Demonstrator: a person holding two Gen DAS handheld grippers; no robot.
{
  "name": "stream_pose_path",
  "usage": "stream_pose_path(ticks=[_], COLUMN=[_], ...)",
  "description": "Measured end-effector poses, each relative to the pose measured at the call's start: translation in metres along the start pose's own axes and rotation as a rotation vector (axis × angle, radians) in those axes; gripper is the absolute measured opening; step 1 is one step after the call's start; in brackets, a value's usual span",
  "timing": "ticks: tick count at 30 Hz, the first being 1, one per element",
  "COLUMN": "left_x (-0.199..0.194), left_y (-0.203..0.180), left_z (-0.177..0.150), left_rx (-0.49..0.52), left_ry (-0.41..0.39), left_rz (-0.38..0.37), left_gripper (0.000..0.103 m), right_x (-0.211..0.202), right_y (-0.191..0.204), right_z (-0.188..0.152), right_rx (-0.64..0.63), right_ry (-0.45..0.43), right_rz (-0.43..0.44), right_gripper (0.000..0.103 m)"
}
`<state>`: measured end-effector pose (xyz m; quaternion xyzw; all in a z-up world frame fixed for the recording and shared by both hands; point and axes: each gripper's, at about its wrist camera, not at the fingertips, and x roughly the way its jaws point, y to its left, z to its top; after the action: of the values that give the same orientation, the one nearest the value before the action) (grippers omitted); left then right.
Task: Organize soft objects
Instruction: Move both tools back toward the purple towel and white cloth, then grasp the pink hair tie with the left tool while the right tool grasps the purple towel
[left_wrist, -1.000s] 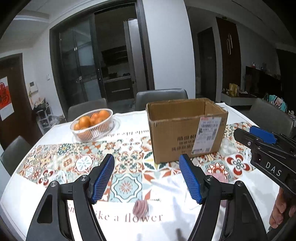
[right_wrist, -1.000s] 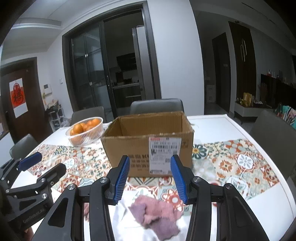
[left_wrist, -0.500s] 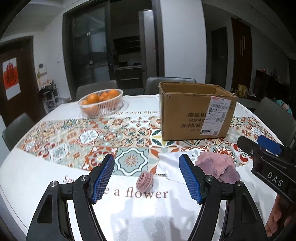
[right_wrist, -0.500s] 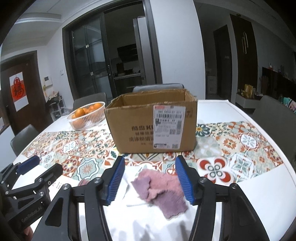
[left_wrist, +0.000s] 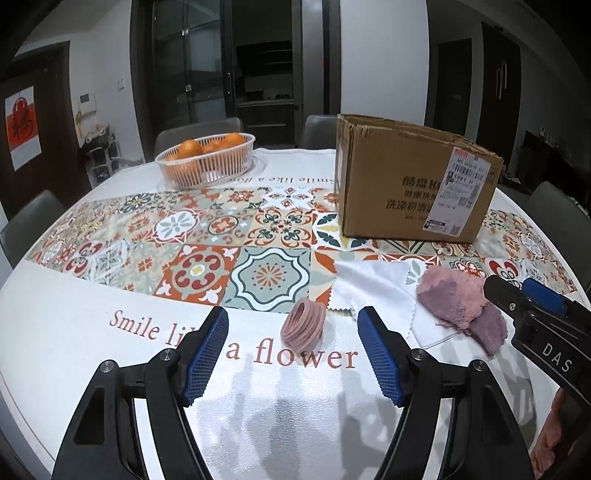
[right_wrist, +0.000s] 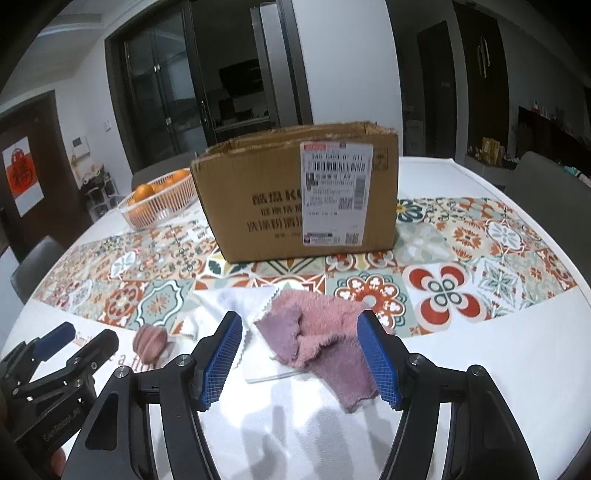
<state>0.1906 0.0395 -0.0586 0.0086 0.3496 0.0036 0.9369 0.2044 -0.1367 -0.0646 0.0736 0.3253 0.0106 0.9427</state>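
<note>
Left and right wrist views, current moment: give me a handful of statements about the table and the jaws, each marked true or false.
1. The pink towel lies partly on the white cloth. True.
2. The cardboard box lies tipped on its side. False: it stands upright with its open top up.
3. The left gripper has its jaws shut on the pink hair ties. False: the jaws are open and the hair ties sit on the table beyond them.
4. The basket holds oranges. True.
5. The right gripper has lifted the pink towel. False: its jaws are open and the towel lies on the table.
</note>
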Motion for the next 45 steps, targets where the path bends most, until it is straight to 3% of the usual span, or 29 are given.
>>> stream_pose_path(ticks=[6, 19, 29, 33, 37, 39, 42, 45], left_x=[0.021, 0.067, 0.09, 0.091, 0.09, 0.089, 0.086, 0.079], left_y=[0.0, -0.001, -0.008, -0.008, -0.011, -0.013, -0.016, -0.017], left_z=[-0.003, -0.006, -0.006, -0.007, -0.006, -0.005, -0.004, -0.003], left_rx=[-0.005, -0.008, 0.007, 0.012, 0.024, 0.032, 0.039, 0.04], left_ry=[0.043, 0.15, 0.206, 0.205, 0.195, 0.196, 0.192, 0.169], left_rz=[0.001, -0.012, -0.024, -0.034, -0.043, -0.05, -0.065, -0.078], left_gripper=[0.072, 0.072, 0.072, 0.064, 0.039, 0.027, 0.019, 0.014], right_x=[0.012, 0.058, 0.07, 0.073, 0.072, 0.07, 0.065, 0.058], right_y=[-0.002, -0.005, -0.01, -0.01, -0.013, -0.015, -0.015, -0.015], right_z=[-0.003, -0.008, -0.009, -0.01, -0.01, -0.009, -0.007, -0.004], right_rx=[-0.002, -0.012, -0.019, -0.037, -0.032, -0.03, -0.03, -0.033], right_ry=[0.019, 0.141, 0.158, 0.155, 0.142, 0.132, 0.112, 0.085], right_rz=[-0.009, -0.033, -0.066, -0.081, -0.085, -0.076, -0.062, -0.048], right_gripper=[0.075, 0.076, 0.075, 0.063, 0.049, 0.036, 0.023, 0.016])
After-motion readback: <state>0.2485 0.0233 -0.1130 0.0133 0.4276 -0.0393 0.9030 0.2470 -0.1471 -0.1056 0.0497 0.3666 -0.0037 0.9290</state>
